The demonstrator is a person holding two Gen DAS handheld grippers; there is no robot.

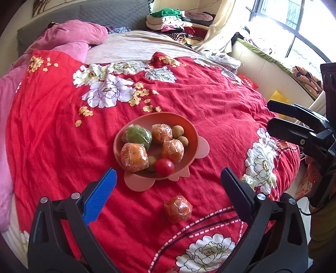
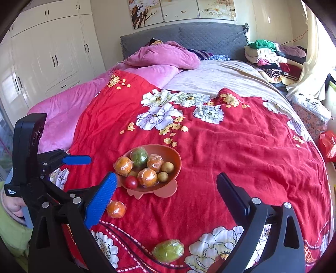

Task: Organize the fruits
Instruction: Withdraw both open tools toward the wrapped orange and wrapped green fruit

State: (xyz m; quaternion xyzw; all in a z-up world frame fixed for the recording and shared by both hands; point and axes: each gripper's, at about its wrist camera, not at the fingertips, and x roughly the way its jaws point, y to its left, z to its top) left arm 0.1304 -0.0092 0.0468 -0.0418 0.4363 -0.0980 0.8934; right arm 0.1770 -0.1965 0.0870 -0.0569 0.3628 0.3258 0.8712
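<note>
Left wrist view: red floral quilt (image 1: 210, 105) spread over a bed, crumpled and soft; pink blanket (image 1: 69, 40) at 10 o'clock, grey padded headboard (image 1: 100, 14) at 12, window (image 1: 294, 25) at 2
Right wrist view: white wardrobe (image 2: 48, 54) at 10 o'clock, paintings (image 2: 182, 10) at 12, folded clothes pile (image 2: 271, 56) at 2
Bowl: salmon-pink bowl (image 1: 189, 126) with lobed base, on the quilt at centre; holds three plastic-wrapped oranges, a wrapped green fruit (image 1: 138, 134), two brown longans (image 1: 178, 131), a small green fruit and a glossy red tomato (image 1: 164, 167)
Loose fruit: wrapped orange (image 1: 178, 209) on the quilt at 6 o'clock of the bowl, apart from it; wrapped green lime (image 2: 168, 251) at 6 o'clock in the right view
Left gripper (image 1: 168, 178): jaws spread wide, empty, blue ribbed pads, loose orange just below the gap
Right gripper (image 2: 166, 184): jaws spread wide, empty, near the bowl's front rim
In the way: nothing lies between either gripper and the fruit
</note>
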